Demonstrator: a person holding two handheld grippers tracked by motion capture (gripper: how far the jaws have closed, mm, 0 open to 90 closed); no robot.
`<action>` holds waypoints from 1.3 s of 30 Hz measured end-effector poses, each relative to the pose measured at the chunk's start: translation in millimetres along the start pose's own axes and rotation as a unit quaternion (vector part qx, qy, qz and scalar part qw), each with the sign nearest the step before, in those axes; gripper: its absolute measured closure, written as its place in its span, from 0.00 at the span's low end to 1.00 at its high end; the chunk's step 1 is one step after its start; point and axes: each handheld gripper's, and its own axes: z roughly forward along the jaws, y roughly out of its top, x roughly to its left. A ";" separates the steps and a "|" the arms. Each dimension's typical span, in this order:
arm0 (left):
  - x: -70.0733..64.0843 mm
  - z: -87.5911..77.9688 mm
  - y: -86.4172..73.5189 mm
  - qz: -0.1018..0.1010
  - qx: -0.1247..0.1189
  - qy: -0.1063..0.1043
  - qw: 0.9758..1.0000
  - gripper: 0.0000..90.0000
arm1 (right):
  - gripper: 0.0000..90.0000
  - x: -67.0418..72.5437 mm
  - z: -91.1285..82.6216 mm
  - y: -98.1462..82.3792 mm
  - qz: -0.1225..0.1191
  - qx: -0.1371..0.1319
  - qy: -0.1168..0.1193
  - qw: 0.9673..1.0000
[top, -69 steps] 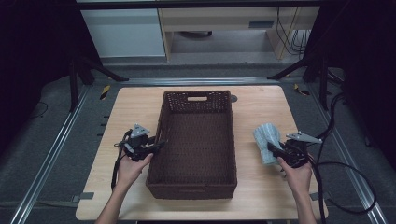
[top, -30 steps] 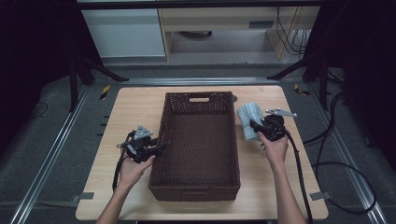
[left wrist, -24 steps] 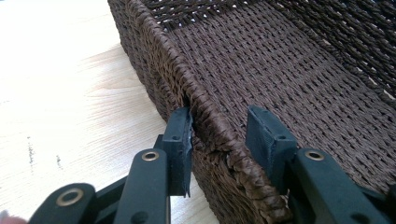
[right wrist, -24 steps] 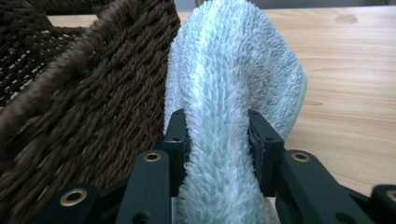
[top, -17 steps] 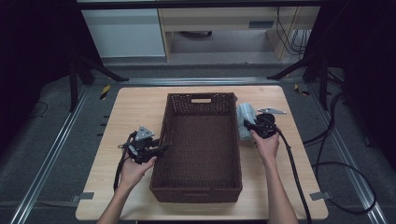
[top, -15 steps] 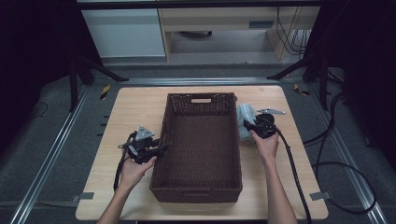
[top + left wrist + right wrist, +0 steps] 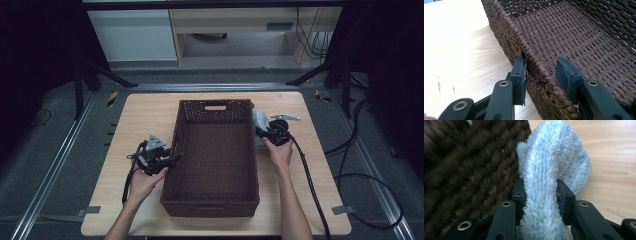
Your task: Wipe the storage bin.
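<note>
Right tool has carried the fluffy towel up beside the basket, jaws clamped on it.

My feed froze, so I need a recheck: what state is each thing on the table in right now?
Dark brown woven wicker basket: upright, nothing inside.
Pale blue-green fluffy cloth: pinched, outside the basket's right wall.
Left hand-held gripper: jaws astride the basket's left rim, inner pad apart from it.
Right hand-held gripper: shut on the cloth.

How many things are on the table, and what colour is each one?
Brown woven basket: 1
Pale blue-green fluffy cloth: 1
Black grippers, left and right: 2
Total: 4
</note>
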 end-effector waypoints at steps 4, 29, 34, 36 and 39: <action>0.0 0.0 0.2 0.001 0.001 0.000 1.000 0.67 | 0.75 0.3 -12.7 13.8 -0.005 -0.026 0.007 1.000; -1.2 0.6 0.1 0.001 -0.001 0.005 1.000 0.67 | 0.75 0.6 -6.4 6.4 -0.026 0.017 -0.007 1.000; -1.4 0.7 0.0 -0.001 -0.002 0.006 1.000 0.67 | 0.75 0.1 3.1 -2.2 -0.028 0.045 -0.019 0.998; -1.5 0.7 -0.1 -0.001 -0.002 0.007 1.000 0.67 | 0.75 0.1 3.7 -1.9 -0.021 0.046 -0.017 0.999; -1.9 0.8 -0.1 -0.002 -0.002 0.009 1.000 0.67 | 0.75 -0.6 -2.6 3.0 -0.016 0.031 -0.010 0.999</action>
